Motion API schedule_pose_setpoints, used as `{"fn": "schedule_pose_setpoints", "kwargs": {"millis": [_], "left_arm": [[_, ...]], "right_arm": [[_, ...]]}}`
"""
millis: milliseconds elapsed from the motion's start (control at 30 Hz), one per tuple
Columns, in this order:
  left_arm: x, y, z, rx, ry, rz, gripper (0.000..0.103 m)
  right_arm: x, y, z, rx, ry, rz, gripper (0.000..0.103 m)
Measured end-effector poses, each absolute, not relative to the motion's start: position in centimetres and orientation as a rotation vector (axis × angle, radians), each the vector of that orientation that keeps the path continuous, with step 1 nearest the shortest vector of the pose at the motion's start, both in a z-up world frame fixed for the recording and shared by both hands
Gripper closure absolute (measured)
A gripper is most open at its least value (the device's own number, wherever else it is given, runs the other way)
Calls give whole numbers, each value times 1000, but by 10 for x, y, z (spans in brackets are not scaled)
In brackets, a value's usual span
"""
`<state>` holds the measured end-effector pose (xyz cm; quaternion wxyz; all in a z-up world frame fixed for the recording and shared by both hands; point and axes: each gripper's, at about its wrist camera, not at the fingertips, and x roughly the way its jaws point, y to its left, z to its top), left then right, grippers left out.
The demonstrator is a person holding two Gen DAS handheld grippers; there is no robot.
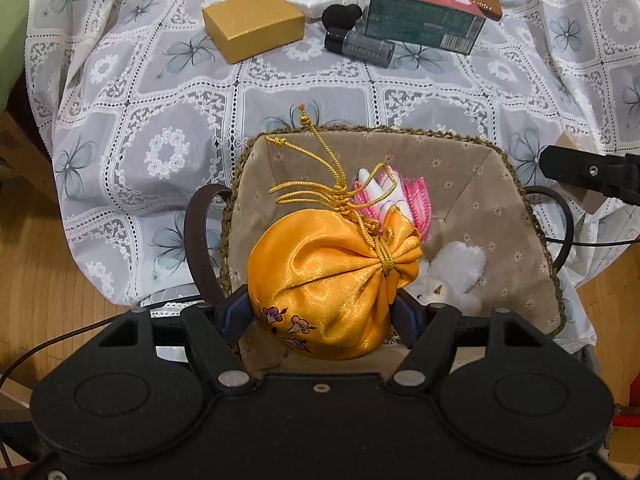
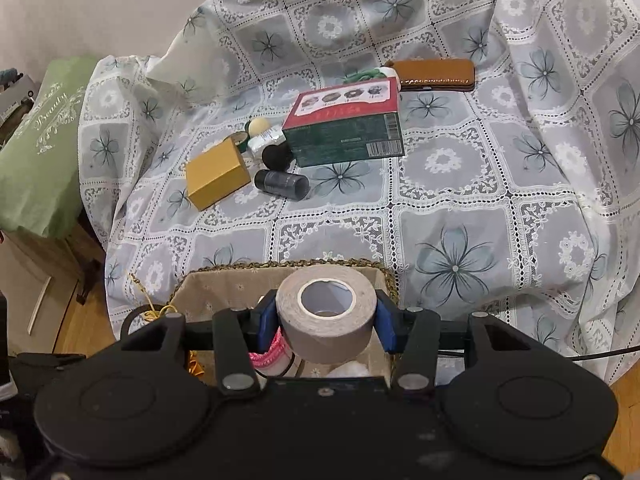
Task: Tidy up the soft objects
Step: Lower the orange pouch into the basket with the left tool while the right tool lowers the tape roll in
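Gripped between the blue pads of the left gripper (image 1: 320, 312), an orange satin pouch (image 1: 332, 280) hangs over the fabric-lined basket (image 1: 460, 152), its gold cord trailing across the rim. Pink-and-white cloth (image 1: 404, 196) and white fluff (image 1: 456, 268) lie inside. Likewise, the right gripper (image 2: 326, 320) clamps a grey tape roll (image 2: 326, 312) above that basket. Beyond, on the lace cloth (image 2: 460, 208), sit a gold box (image 2: 216, 174), dark bottle (image 2: 282, 184), green-red carton (image 2: 348, 128) and brown case (image 2: 434, 74).
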<state>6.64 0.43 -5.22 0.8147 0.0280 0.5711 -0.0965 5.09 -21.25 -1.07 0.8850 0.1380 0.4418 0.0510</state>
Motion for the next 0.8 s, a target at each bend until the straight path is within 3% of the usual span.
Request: {"fn": "schedule_pose_setpoints", "kwargs": {"millis": [800], "left_arm": [[81, -6, -60, 92, 1267, -202, 30]], "right_arm": [[70, -196, -24, 252, 975, 160, 54]]}}
